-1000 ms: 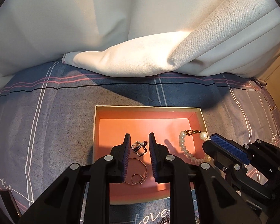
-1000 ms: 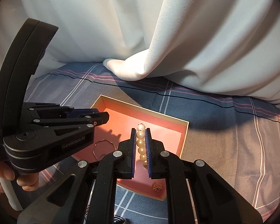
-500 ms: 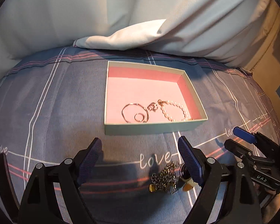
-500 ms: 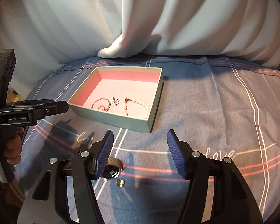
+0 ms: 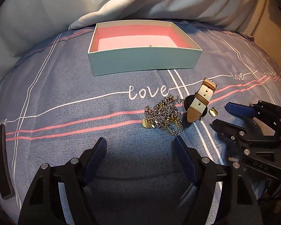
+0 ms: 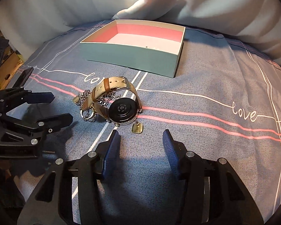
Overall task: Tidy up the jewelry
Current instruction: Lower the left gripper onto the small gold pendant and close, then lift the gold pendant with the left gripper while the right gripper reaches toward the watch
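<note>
A teal box [image 5: 144,60] [image 6: 133,56] with a pink inside stands at the far side of the sheet; its near wall hides what lies in it. In front lie a silver and gold chain pile [image 5: 163,112] [image 6: 86,101], a watch [image 5: 198,101] [image 6: 121,110] with a beige strap, and a small gold tag [image 5: 213,111] [image 6: 137,128]. My left gripper [image 5: 140,142] hovers just short of the chains, jaws wide and closing on nothing. My right gripper [image 6: 141,134] is just short of the watch and tag, jaws apart and closing, with nothing between them.
White curtain folds [image 5: 121,5] hang behind the box. A flat black device [image 5: 1,161] lies at the sheet's left edge. The blue-grey sheet [image 6: 215,86] with pink stripes and "love" lettering stretches bare to the right of the watch.
Both grippers let go of the ring and pearl bracelet in the box, opened, drew back and sank toward the pile of chains and the watch.
</note>
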Motion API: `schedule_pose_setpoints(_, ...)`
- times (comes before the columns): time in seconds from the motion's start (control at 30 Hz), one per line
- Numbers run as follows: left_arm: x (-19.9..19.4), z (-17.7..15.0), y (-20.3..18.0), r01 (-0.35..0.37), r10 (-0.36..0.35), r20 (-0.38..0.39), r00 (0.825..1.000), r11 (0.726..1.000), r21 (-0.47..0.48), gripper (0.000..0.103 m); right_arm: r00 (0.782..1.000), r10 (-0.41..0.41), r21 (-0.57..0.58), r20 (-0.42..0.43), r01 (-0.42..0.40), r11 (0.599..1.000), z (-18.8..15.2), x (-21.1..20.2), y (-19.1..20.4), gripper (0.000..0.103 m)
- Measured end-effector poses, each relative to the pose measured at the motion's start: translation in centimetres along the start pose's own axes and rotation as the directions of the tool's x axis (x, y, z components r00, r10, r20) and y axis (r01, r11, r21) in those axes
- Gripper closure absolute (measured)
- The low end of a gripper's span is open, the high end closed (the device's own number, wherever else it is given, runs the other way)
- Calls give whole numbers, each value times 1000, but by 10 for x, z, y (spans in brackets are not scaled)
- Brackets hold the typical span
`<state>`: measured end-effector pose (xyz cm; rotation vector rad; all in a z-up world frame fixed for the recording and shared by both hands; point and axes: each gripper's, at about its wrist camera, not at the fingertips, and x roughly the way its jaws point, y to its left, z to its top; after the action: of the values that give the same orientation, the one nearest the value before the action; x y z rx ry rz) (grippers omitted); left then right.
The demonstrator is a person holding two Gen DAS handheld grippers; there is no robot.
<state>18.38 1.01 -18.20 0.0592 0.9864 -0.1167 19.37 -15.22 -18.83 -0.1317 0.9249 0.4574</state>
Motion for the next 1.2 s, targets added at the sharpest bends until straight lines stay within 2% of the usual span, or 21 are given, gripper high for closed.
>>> schedule_pose_setpoints(0.17,9,11,11,-6,6,-12,1000,1000,-27,35,1000,-1,22,6,0,1000,-4,-2,-1,53)
schedule_pose_setpoints(0.33,21,20,12,-120,120,-18,993,993,6,34,1000,-3,25,8,2,1000,-5,0,0,52)
schedule_pose_setpoints(0.43,21,22,29,-190,190,-5,982,980,-56,33,1000,2,27,8,-2,1000,-5,0,-1,52)
schedule_pose_setpoints(0.53,18,21,43,-165,165,-8,986,982,-89,33,1000,2,26,8,-2,1000,-4,0,0,52)
schedule_pose_setpoints(0.67,10,18,40,-123,124,19,992,991,-54,34,1000,1,13,10,-1,1000,-2,4,3,52)
schedule_pose_setpoints(0.9,23,21,14,-105,104,33,994,994,41,36,1000,-8,-33,14,8,999,3,10,11,52)
schedule_pose_setpoints(0.97,24,22,13,-97,94,48,994,994,48,47,1000,-12,-36,18,12,999,3,9,12,55)
schedule_pose_setpoints(1.03,23,22,13,-95,92,57,994,994,50,66,1000,-15,-43,18,16,999,4,10,12,65)
schedule_pose_setpoints(1.13,22,23,16,-94,90,66,994,994,50,84,1000,-17,-54,19,19,998,6,12,13,72)
schedule_pose_setpoints(1.2,21,23,20,-78,75,70,995,996,35,88,1000,-18,-62,23,19,998,7,12,14,80)
